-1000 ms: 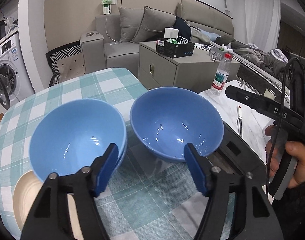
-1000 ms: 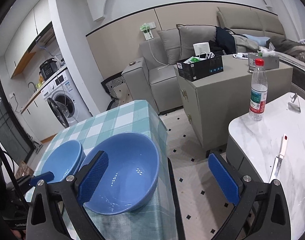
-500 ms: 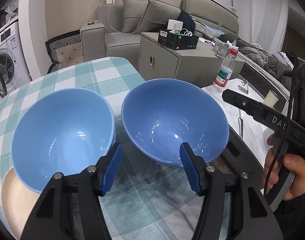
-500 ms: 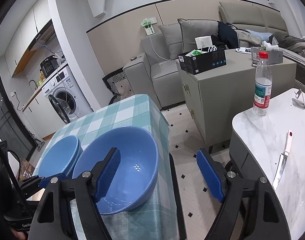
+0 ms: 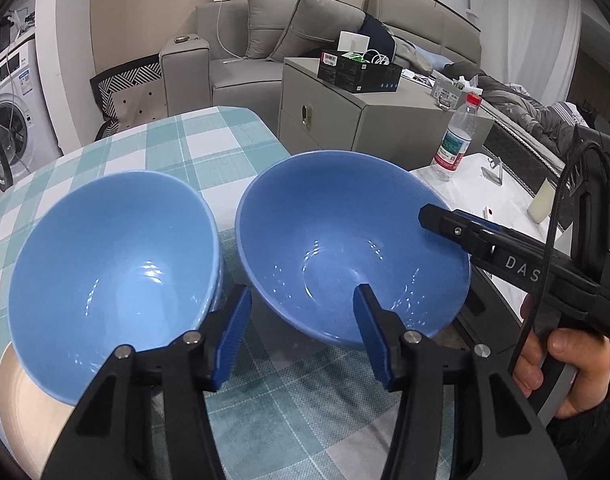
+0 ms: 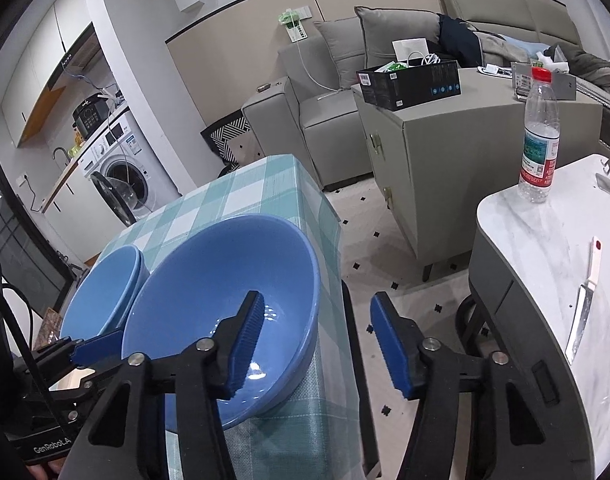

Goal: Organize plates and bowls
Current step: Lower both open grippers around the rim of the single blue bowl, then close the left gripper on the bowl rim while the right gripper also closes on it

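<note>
Nearest in the left wrist view, the left gripper (image 5: 303,334) straddles the near rim of the right blue bowl (image 5: 345,240): one blue pad sits outside the wall, the other over the inside. Its jaws have just been closing, yet a gap shows on both sides of the rim, so nothing is gripped.

In the right wrist view, the right gripper (image 6: 317,344) straddles the same bowl's (image 6: 209,312) table-edge rim, with one pad inside the bowl and the other outside past the table edge. These jaws have also just been closing and are half-narrowed, and the pads are clear of the rim.

This bowl rests on the checked tablecloth (image 5: 209,148) at the table's right edge. Just beside it to the left sit the stacked blue bowls (image 5: 109,256), partly covering a beige plate (image 5: 21,408).

A hand (image 5: 561,372) grips the right gripper's handle beside the bowl.

Beyond the bowl, a water bottle (image 6: 539,140) and a knife (image 6: 585,304) are on the marble table (image 6: 545,240). Farther off are a grey cabinet (image 6: 445,148) and a sofa (image 5: 265,52).
</note>
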A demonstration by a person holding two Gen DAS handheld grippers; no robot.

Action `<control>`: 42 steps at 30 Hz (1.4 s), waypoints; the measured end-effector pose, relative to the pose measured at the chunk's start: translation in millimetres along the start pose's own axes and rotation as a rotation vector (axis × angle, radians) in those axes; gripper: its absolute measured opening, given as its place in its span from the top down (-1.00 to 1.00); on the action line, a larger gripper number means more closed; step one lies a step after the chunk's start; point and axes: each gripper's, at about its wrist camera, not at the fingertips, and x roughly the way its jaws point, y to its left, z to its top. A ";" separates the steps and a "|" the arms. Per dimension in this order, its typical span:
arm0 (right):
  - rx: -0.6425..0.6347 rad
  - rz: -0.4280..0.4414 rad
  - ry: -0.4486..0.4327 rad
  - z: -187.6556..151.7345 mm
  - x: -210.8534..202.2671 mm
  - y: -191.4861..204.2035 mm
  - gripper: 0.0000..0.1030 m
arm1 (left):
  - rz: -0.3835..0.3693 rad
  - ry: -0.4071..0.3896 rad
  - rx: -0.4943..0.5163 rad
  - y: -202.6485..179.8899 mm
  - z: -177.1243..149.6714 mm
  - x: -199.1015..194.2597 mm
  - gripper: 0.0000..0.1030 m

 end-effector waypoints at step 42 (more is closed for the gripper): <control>-0.056 -0.014 -0.015 0.6 -0.7 20.0 0.52 | 0.069 -0.044 0.044 0.1 1.5 -9.2 0.36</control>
